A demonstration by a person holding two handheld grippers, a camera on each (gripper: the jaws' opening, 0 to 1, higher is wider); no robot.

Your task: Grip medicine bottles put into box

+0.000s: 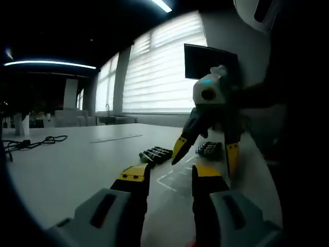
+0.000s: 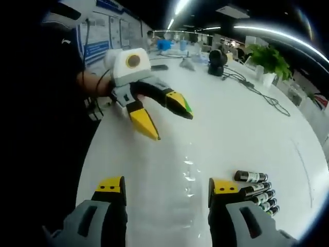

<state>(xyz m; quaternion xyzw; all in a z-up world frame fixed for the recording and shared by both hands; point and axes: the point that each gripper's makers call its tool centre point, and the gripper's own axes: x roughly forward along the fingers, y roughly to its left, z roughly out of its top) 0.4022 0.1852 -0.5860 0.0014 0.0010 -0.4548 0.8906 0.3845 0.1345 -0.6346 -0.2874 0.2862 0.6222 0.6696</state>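
Several small dark medicine bottles lie in a row on the white table. Beside them is a dark, low, gridded object that I cannot identify. My left gripper is open and empty, short of the bottles. The right gripper hangs open above the table between the bottles and the dark object, holding nothing. In the right gripper view the bottles show white labels and lie just right of my open right gripper. The left gripper is open farther off over the table.
A black cable lies at the table's far left. A potted plant, cables and a black device stand at the far end. A person's dark sleeve is by the table's edge.
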